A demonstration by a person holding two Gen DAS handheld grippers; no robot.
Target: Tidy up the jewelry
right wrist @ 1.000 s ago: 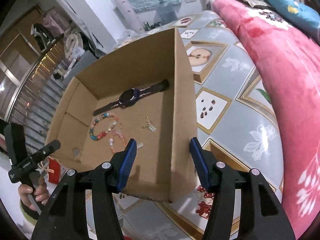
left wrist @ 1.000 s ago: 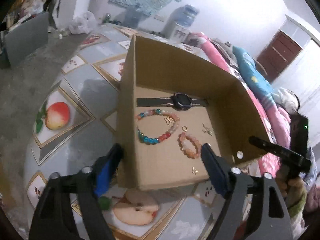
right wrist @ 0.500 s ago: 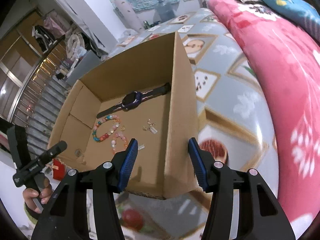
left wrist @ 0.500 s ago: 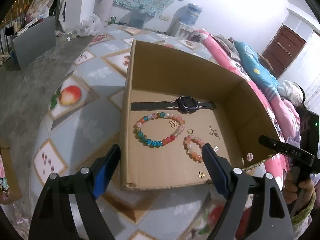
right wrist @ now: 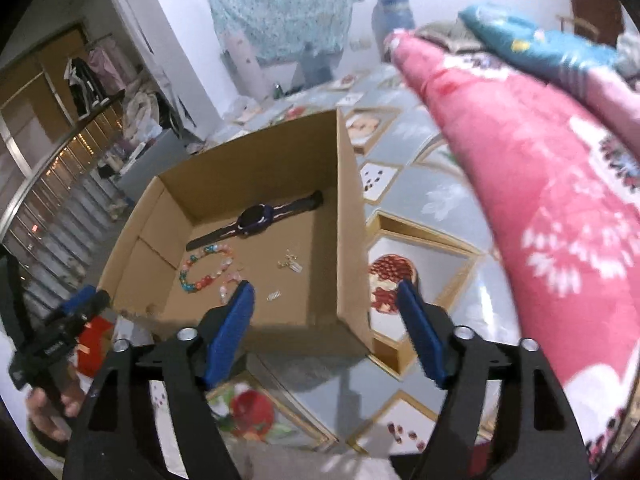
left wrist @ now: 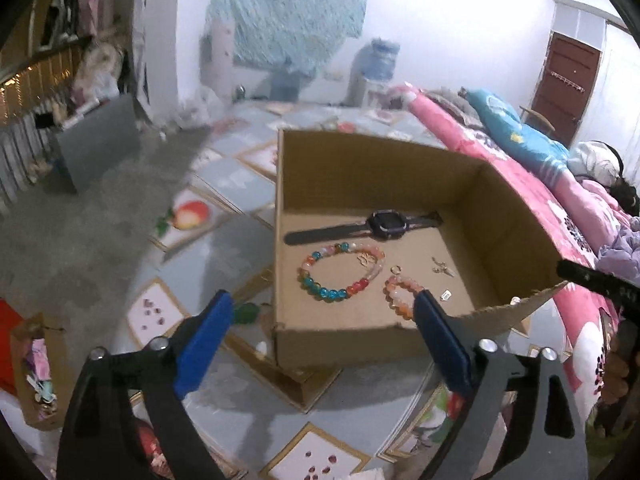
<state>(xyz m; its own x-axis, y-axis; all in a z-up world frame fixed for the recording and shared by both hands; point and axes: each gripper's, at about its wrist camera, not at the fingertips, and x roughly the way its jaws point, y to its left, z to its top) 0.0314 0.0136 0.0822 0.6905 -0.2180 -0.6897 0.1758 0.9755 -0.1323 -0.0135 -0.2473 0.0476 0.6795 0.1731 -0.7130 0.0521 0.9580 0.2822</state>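
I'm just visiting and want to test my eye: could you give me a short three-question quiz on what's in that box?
1. True or false: the watch lies inside the cardboard box.
2. Which lies nearer the watch: A) the multicoloured bead bracelet, B) the small pink bracelet?
3. Fill in: both the left gripper and the right gripper stand ____, holding nothing.

Key: 1 true. 2 A. 3 open.
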